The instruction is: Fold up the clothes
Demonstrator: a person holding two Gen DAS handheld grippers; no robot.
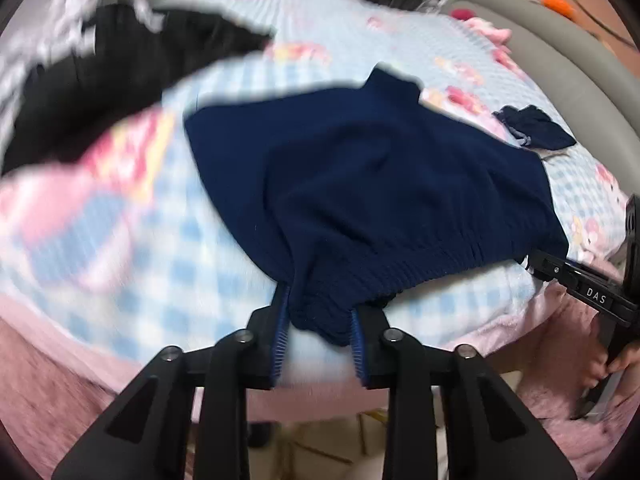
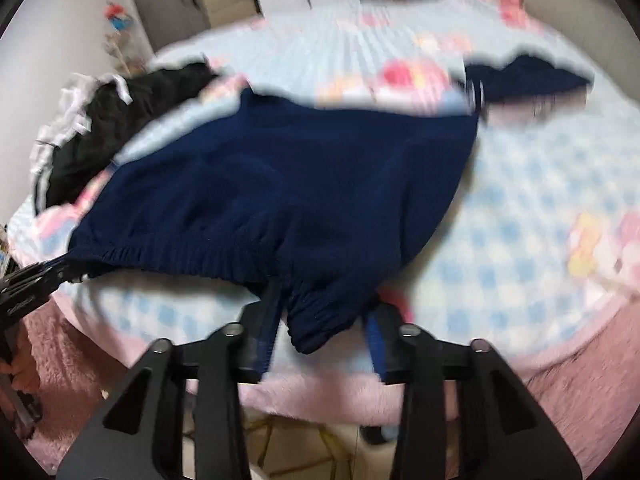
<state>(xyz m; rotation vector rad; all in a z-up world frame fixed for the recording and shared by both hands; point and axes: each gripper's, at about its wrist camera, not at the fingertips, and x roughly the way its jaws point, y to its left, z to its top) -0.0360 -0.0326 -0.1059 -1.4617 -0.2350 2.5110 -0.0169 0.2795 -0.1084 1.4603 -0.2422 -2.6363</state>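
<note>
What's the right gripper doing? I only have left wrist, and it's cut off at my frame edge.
Observer: The right gripper has a bunch of the navy blue knit garment's elastic waistband between its jaws.
Operator: What's past the black pile? It's just blur on my side.
Observer: Beyond the black garment with white trim, past the bed's far edge, the right wrist view shows a grey door.
Operator: Anything near that door?
Observer: A small red-and-blue toy, too blurred to identify further.
</note>
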